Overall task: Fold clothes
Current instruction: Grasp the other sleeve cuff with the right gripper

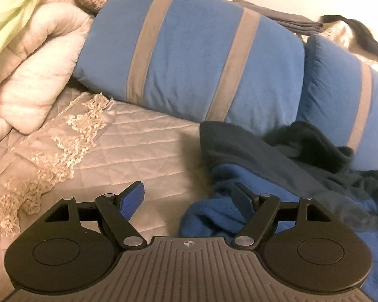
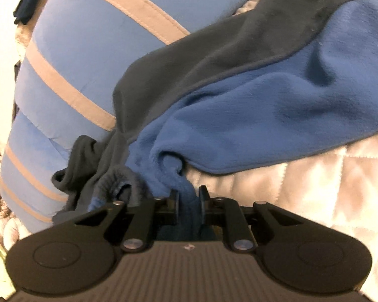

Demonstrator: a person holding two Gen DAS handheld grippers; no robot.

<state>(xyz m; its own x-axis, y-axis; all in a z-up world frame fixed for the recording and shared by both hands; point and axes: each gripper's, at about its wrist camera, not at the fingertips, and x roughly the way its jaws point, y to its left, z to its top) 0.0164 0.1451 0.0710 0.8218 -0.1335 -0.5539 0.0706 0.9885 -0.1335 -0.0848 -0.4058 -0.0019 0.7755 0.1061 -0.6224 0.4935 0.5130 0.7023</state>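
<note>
Early stage, nothing of this garment folded yet: the blue-and-navy fleece top (image 2: 252, 100) lies crumpled on the quilted bed cover (image 1: 128, 148), bunched against the blue striped pillows (image 1: 189, 58). Right tongs (image 2: 189, 201) are pinched on a roll of the blue fleece edge; left tongs (image 1: 187, 198) stand wide and empty, one pad over the quilt, the other at the fleece. What looks like a folded dark stack (image 1: 289, 17) sits behind the pillows; spreading flat and every fold remain.

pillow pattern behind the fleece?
The large bed pillow is blue with grey-beige stripes across it; clearest in the left wrist view.
</note>
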